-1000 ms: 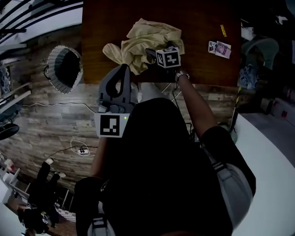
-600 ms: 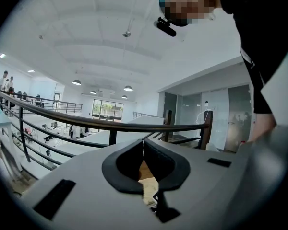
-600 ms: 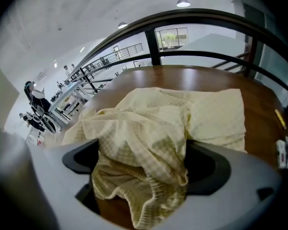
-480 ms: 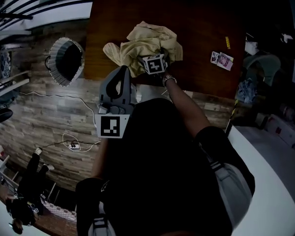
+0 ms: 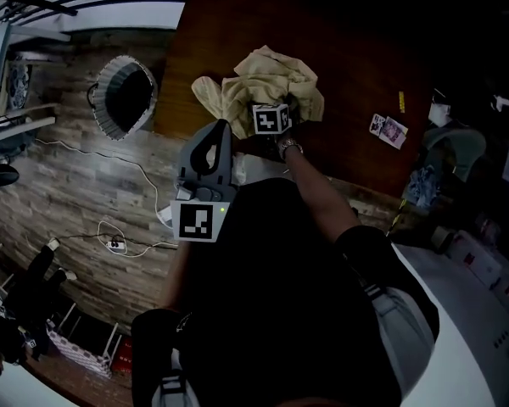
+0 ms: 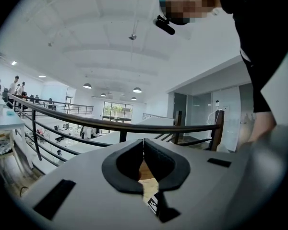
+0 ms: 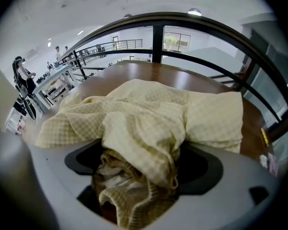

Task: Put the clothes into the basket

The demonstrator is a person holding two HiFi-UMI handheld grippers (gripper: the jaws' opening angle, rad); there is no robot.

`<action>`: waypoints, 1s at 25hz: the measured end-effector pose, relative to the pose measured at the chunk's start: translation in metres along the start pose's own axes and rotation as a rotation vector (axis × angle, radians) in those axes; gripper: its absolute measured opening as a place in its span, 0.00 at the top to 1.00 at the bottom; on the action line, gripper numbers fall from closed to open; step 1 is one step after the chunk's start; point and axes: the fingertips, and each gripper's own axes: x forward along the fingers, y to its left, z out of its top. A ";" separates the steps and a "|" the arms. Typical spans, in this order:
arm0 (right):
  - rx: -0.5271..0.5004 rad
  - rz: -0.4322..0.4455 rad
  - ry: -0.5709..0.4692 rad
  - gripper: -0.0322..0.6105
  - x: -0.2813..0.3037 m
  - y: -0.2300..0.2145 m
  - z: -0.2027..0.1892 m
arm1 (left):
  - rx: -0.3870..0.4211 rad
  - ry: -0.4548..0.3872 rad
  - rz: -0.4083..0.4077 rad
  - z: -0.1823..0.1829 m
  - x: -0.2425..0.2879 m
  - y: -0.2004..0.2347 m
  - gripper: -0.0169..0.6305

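Your right tongs (image 7: 141, 171) have slid to the near edge of the clothes (image 5: 267, 83) on the tabletop (image 5: 356, 58), seemingly clamped on them, left tongs (image 6: 143, 150) pressed together, empty; carrying to the basket (image 5: 123, 96) remains.

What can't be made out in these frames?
- Right gripper view: the yellow clothes cover the pad edges of the right hand-held gripper, so whether it is clamped is unclear.
- Head view: the inside of the basket is dark, so its contents cannot be seen.
- Head view: the cards are too small to read.
- Head view: the person's torso hides the floor below it.
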 end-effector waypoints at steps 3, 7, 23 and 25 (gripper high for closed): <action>-0.022 -0.060 -0.018 0.46 0.001 -0.013 0.007 | 0.001 -0.014 0.035 0.002 -0.003 0.004 0.95; -0.097 -0.080 -0.022 0.64 0.001 -0.020 0.012 | -0.015 -0.031 0.095 -0.001 -0.014 0.010 0.95; -0.191 0.005 -0.128 0.74 -0.017 0.020 0.049 | -0.090 -0.140 0.411 -0.001 -0.097 0.102 0.95; -0.235 0.043 -0.163 0.74 -0.024 0.046 0.061 | -0.094 -0.161 0.443 0.002 -0.112 0.116 0.95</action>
